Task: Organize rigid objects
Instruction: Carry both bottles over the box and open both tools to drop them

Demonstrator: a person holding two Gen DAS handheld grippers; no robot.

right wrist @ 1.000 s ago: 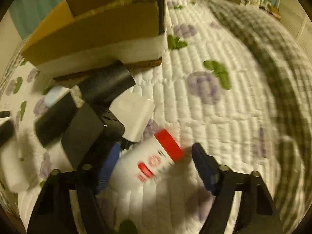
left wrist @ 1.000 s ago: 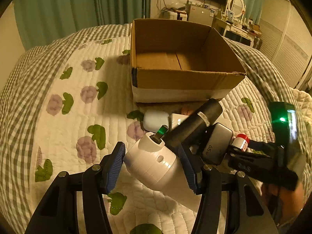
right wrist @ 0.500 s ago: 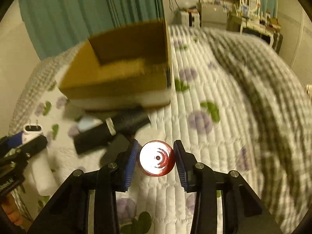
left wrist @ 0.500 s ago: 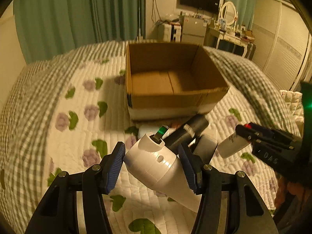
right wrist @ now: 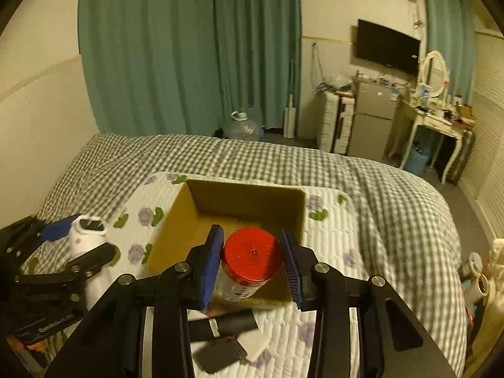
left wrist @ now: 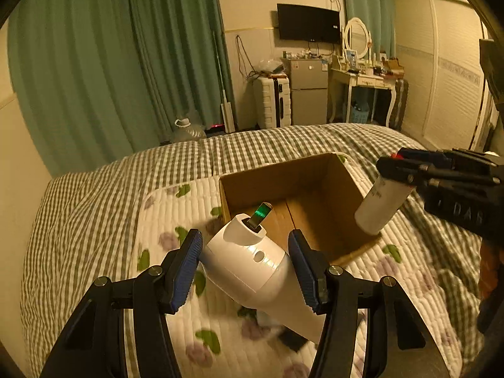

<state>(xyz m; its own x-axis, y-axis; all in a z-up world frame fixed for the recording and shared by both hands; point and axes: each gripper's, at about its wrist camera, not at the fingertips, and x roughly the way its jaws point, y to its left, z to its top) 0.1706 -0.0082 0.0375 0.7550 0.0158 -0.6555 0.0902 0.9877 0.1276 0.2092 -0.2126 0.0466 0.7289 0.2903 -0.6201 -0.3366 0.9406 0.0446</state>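
Cardboard box (left wrist: 318, 198) sits open on the quilted bed (left wrist: 163, 220), centre-right in the left wrist view and centre in the right wrist view (right wrist: 239, 211); its brown floor looks bare. My left tool (left wrist: 244, 263) is clamped on a white appliance (left wrist: 252, 264), a smooth tapered body with a small green-lit metal tab at its tip, held low in the frame just in front of the box's near-left corner. My right tool (right wrist: 252, 258) is clamped on a red-capped bottle (right wrist: 250, 260), cap toward the lens, over the box's near edge.

The left view shows that bottle from the side at right (left wrist: 381, 204): a white cylinder tilted over the box's right wall. Only the right view shows the things lying on the bed below my tool: a black cylinder (right wrist: 226, 323), a dark flat case (right wrist: 220, 354) and a white block (right wrist: 256, 345), packed close together.
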